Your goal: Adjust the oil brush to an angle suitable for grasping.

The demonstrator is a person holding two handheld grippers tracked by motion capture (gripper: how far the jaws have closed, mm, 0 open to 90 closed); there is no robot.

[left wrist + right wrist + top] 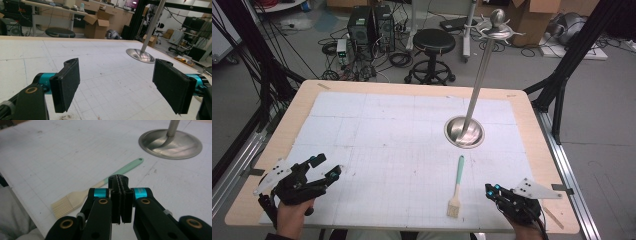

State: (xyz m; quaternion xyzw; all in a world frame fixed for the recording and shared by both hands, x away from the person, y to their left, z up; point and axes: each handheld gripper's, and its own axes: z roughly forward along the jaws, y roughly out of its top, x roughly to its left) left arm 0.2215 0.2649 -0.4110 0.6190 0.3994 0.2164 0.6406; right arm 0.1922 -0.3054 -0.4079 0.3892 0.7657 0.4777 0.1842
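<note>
Even, bright indoor light; soft shadows, slightly blurry pictures.

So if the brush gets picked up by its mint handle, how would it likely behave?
The brush is slim and small, so it is probably light. Its handle looks straight and stiff, while the pale bristles would likely flex if pressed. It lies flat with a flattish head, so a push would probably slide or pivot it, not roll it. The smooth handle may be a little slippery.
</note>
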